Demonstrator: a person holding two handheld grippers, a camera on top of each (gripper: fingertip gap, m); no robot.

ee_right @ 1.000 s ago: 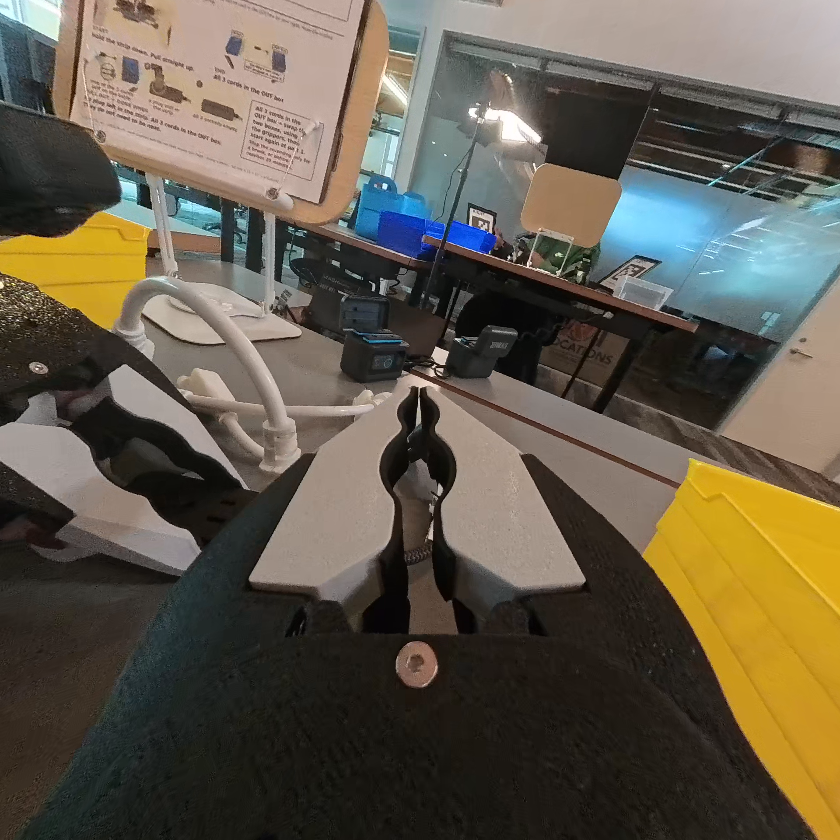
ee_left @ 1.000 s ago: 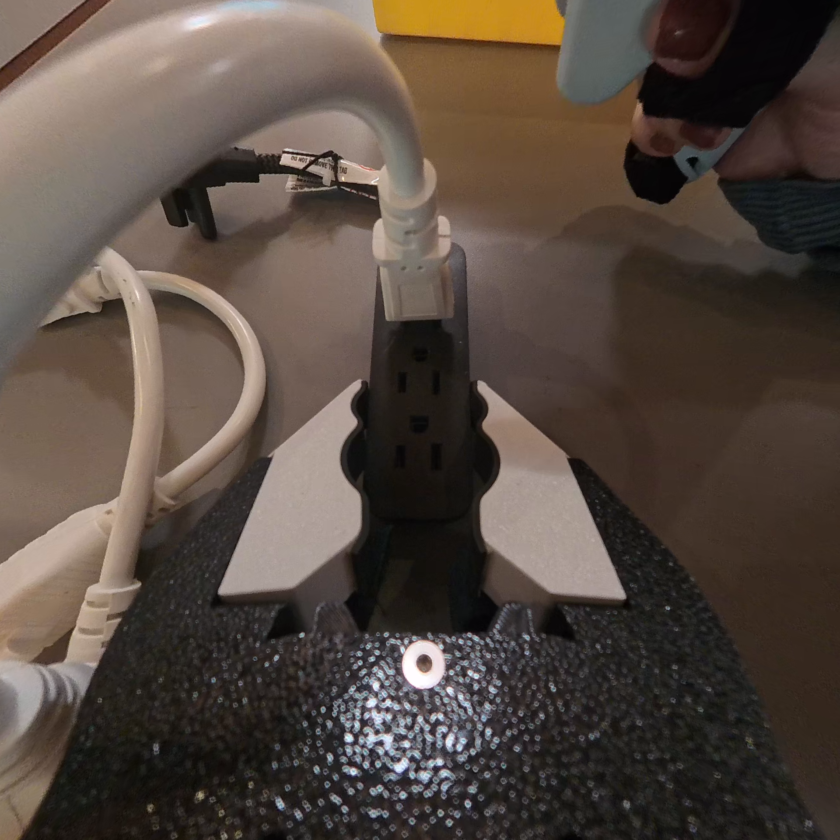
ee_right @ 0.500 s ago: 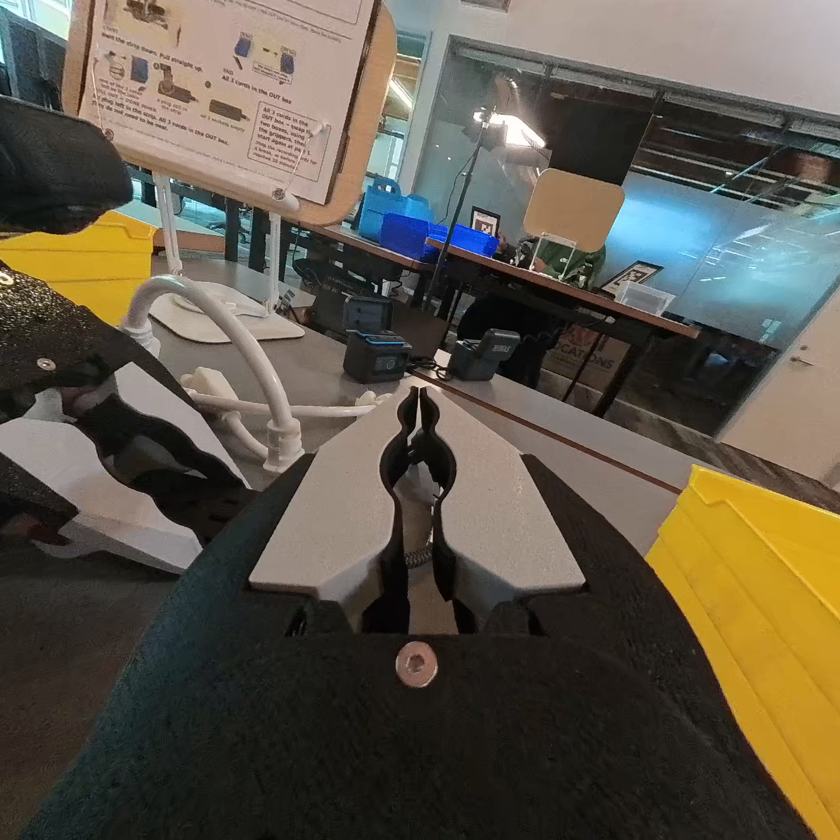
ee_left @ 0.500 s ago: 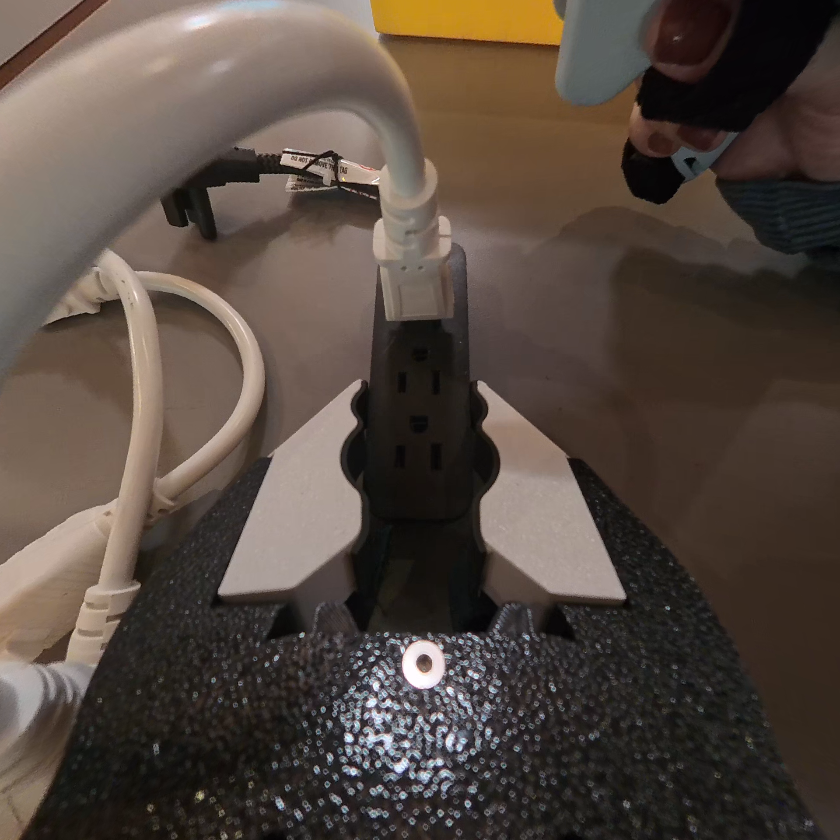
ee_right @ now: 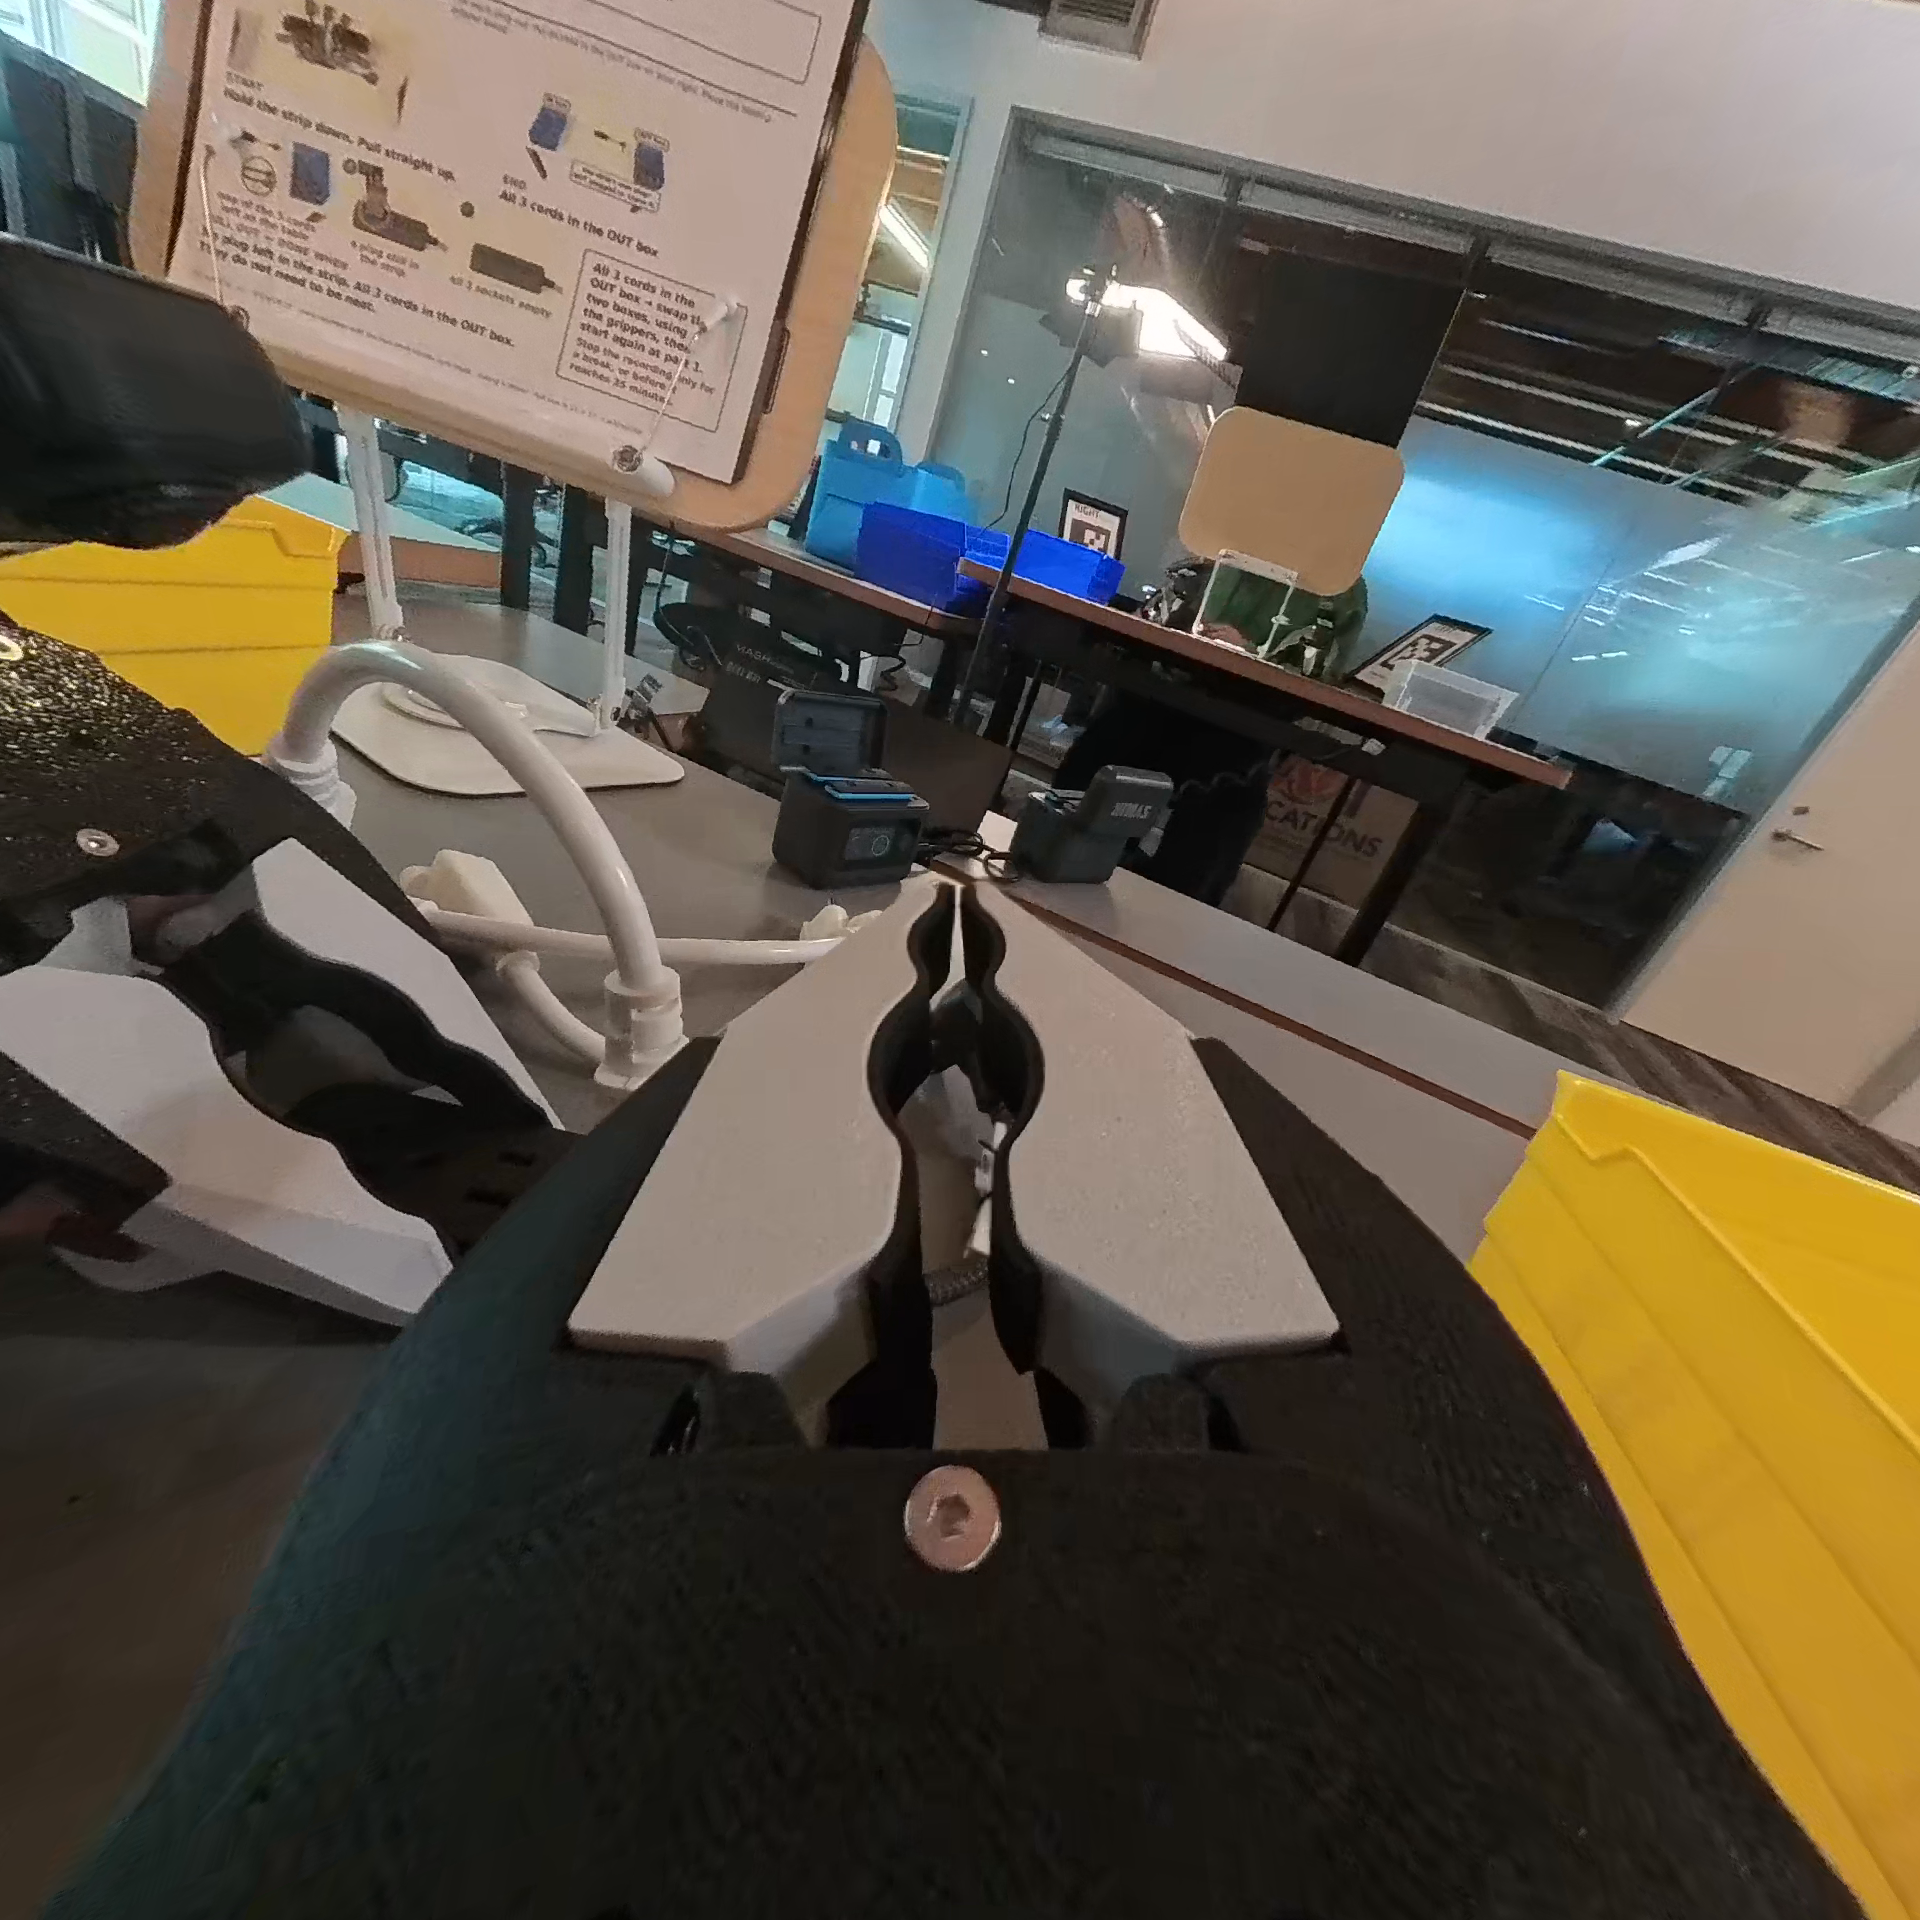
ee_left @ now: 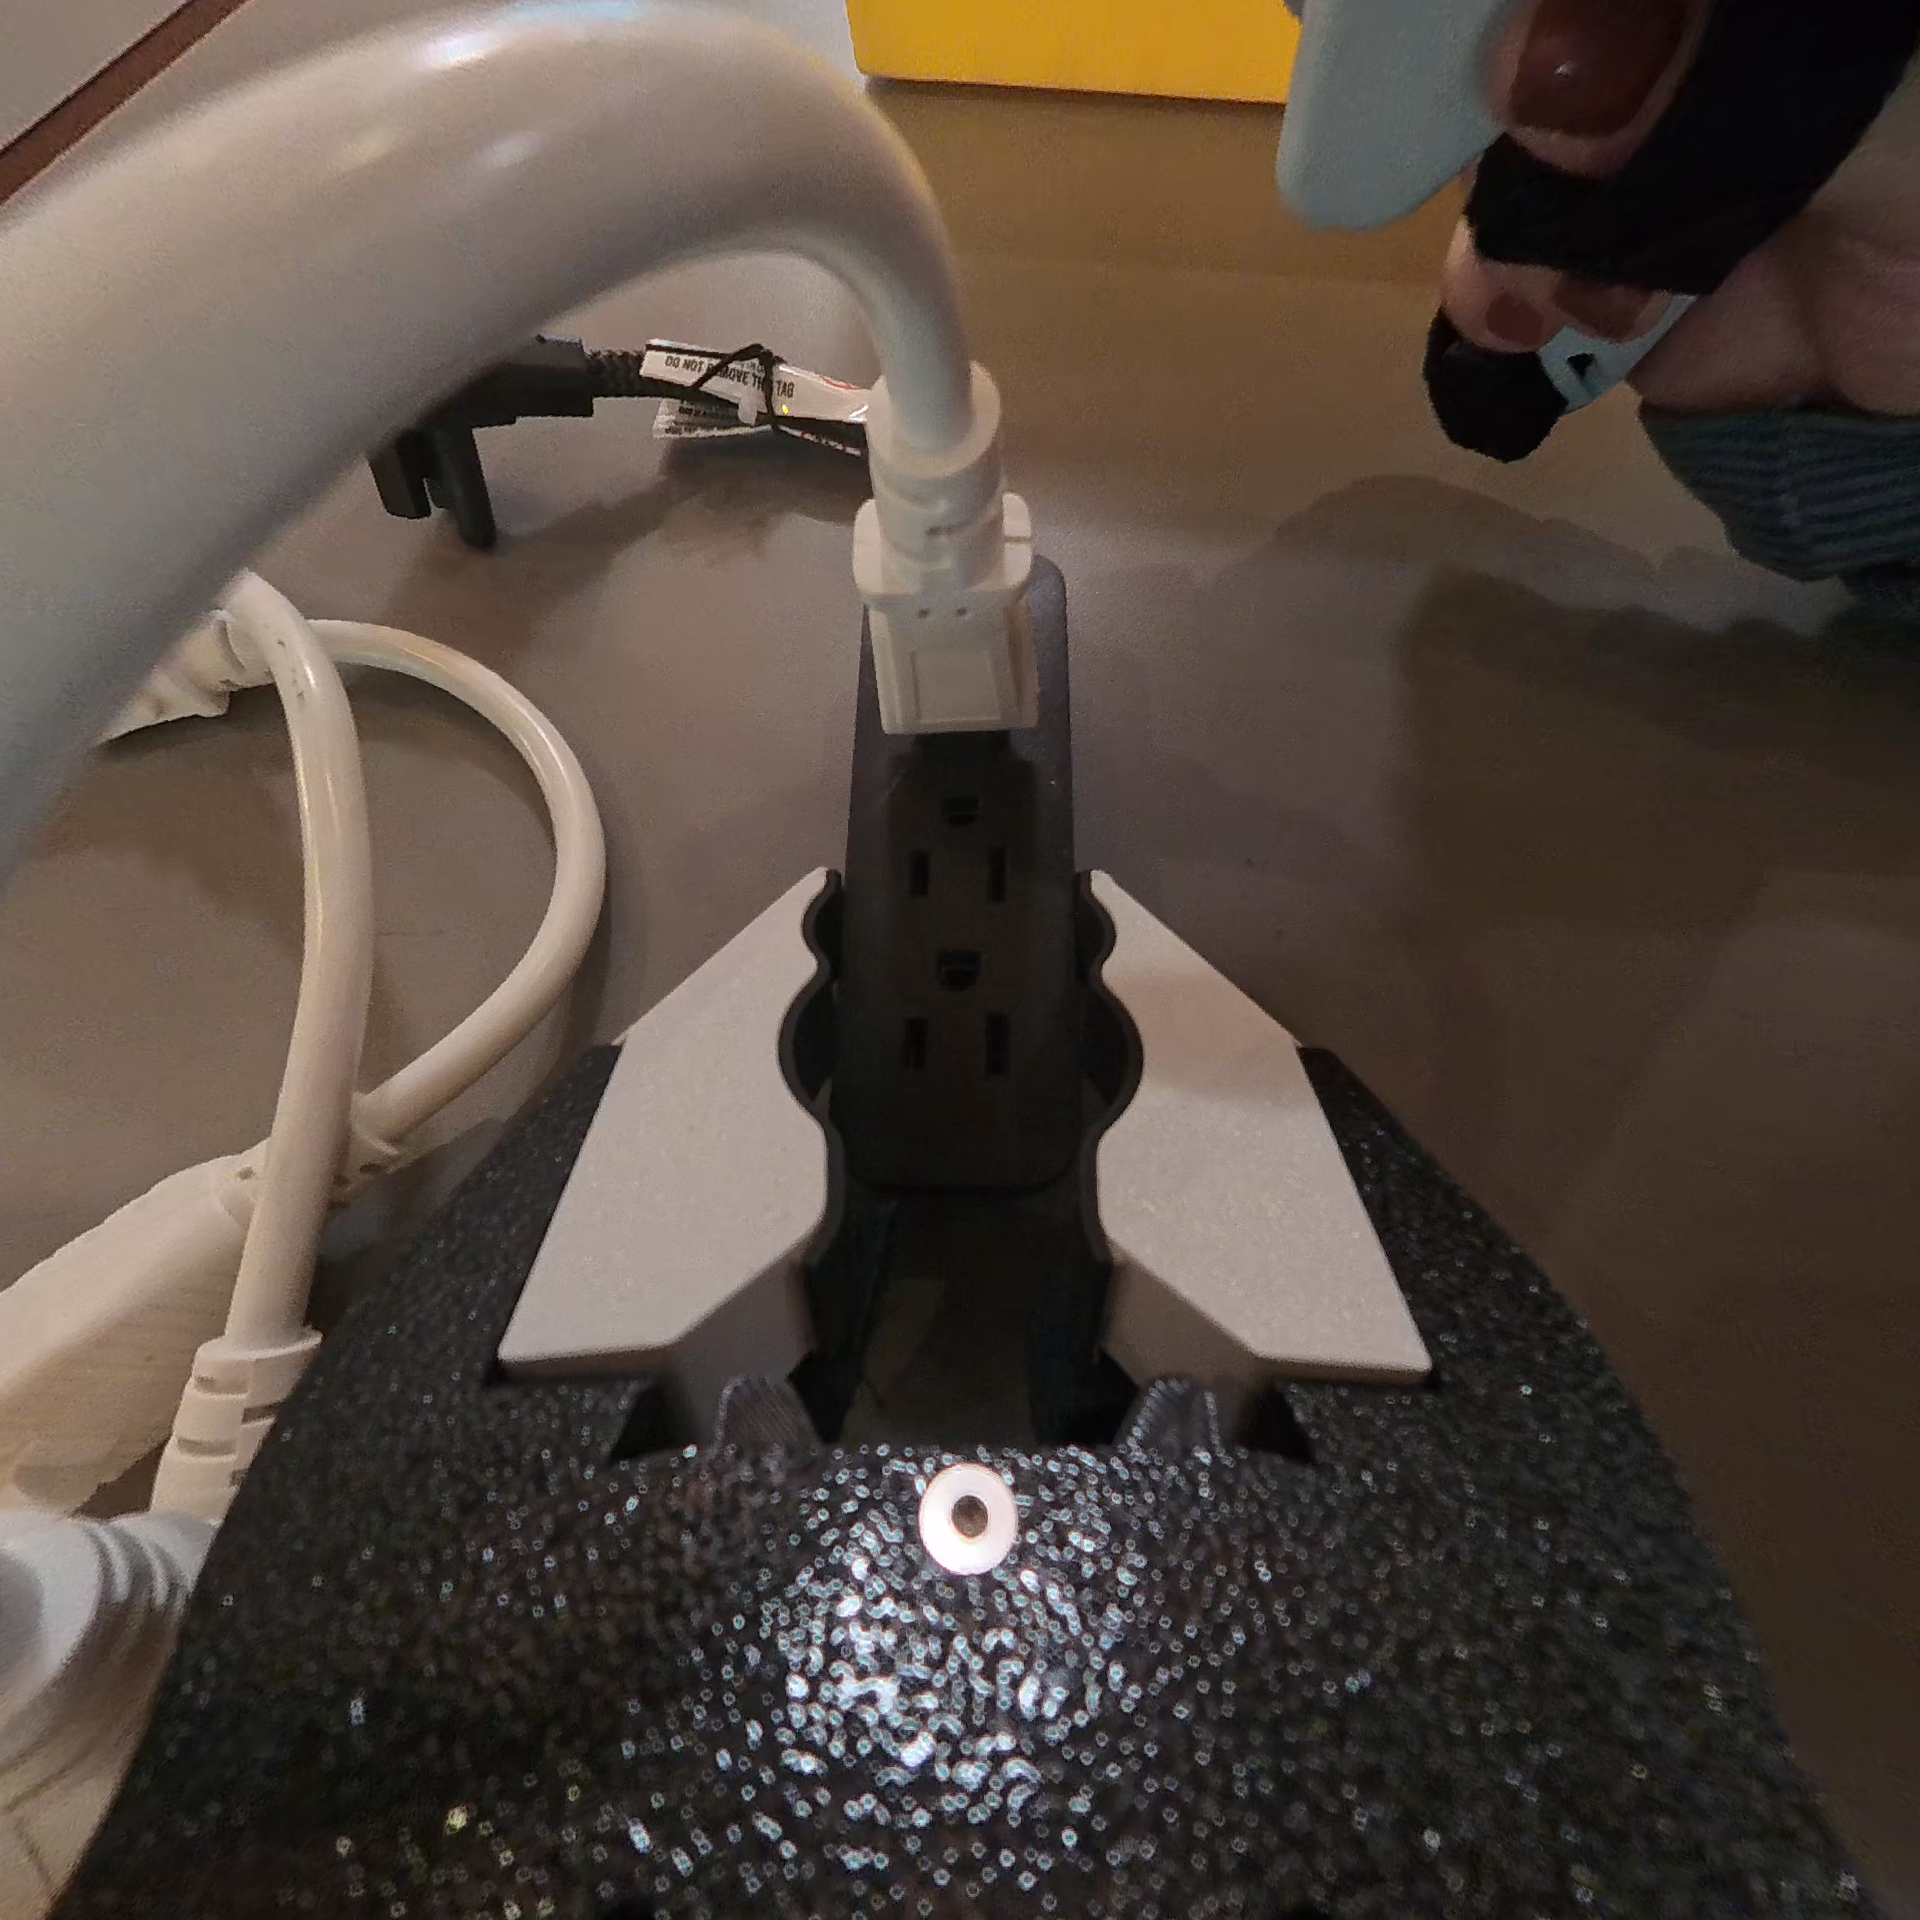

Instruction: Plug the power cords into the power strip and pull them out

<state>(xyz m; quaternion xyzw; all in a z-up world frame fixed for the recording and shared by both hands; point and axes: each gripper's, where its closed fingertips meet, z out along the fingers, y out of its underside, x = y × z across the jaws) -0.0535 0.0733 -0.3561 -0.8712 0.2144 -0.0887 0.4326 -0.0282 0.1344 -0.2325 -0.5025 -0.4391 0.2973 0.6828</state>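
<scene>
Black plastic power strip [ee_left: 956, 977] lies flat on the grey-brown worktop [ee_left: 1455, 935], and my left hand-held gripper [ee_left: 958, 1029] has its two pale fingers closed against the strip's long sides, holding it down. A white plastic plug [ee_left: 951, 644] on a thick white cord [ee_left: 416, 239] sits in the far socket. The two near sockets have nothing in them.

My right hand-held gripper [ee_right: 956, 935] has its tips pressed together. Something dark and a small white tag show between the fingers, but I cannot tell if it is holding them.

I think the strip could lift or slide if the white plug is pulled at a slant, because my hold is only on the near end. The stiff white cord bends high over my left side and could tug the plug sideways.

On the far left lies a black plug with a paper tag on its cord [ee_left: 436, 488]. A loop of thin white cord [ee_left: 499, 790] lies on the left, close to my gripper, and could get in the way. A yellow plastic bin [ee_right: 1714, 1403] stands on the right.
</scene>
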